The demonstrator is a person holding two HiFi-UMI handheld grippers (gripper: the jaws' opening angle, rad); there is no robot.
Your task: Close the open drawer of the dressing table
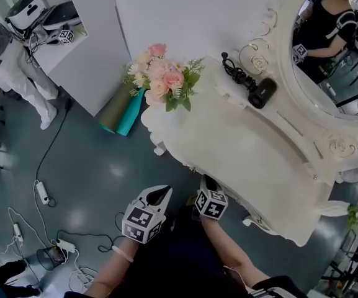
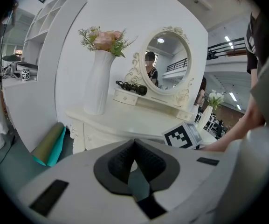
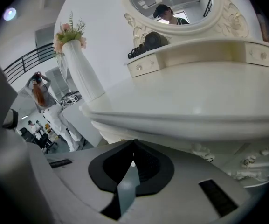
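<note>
The white dressing table [image 1: 241,148] stands against the wall with an oval mirror [image 1: 334,48]. My right gripper [image 1: 208,181] is shut and empty, its tips right at the table's front edge, just under the top. In the right gripper view the curved tabletop rim [image 3: 181,120] fills the space ahead, with carved trim [image 3: 251,162] below it; I cannot make out a drawer front standing open. My left gripper [image 1: 161,195] is shut too, holding nothing, left of the right one and a little off the table's corner [image 2: 85,125].
A tall white vase of pink flowers [image 1: 163,79] stands at the table's left end. A black hair tool with cord [image 1: 262,92] lies by the mirror. Rolled green and teal mats [image 1: 123,110] lean beside the table. Cables and power strips [image 1: 42,191] lie on the floor; a person in white [image 1: 17,79] stands far left.
</note>
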